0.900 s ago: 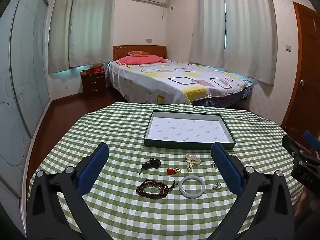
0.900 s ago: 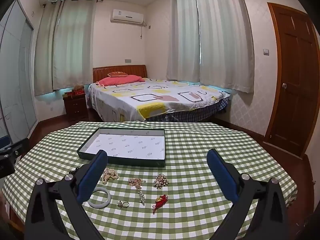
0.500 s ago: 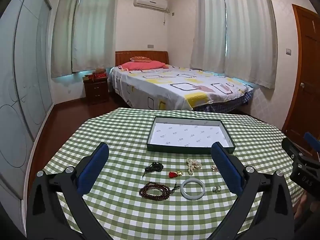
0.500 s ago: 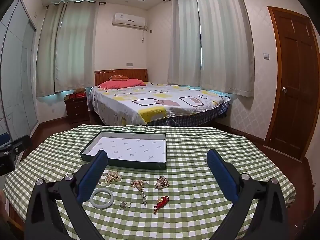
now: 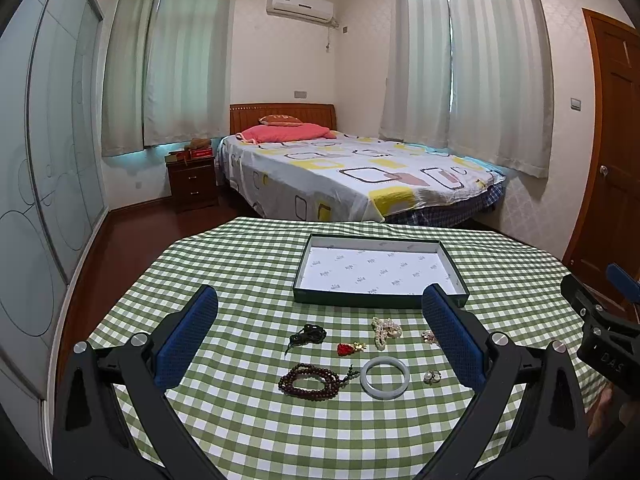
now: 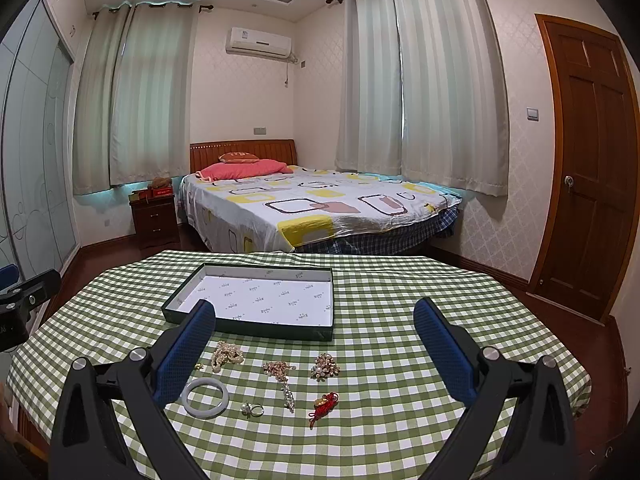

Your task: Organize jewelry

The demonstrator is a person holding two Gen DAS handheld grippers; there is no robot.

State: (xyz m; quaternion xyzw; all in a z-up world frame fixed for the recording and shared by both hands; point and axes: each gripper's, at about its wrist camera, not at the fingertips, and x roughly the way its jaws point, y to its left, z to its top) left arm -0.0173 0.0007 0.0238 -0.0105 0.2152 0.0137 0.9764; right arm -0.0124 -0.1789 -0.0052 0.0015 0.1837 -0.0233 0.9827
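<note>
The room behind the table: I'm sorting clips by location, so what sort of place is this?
A home bedroom, most likely. A made bed with a pink pillow and wooden headboard, a nightstand beside it, and curtained windows stand behind the checkered table holding jewelry.

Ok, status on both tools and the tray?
Left tool open, right tool open, both empty. Tray empty, jewelry on the cloth. Nothing blocking.

white letters "das" show on the right claw (image 5: 612, 354) body; the tray (image 5: 380, 300) lining's print is illegible.
</note>
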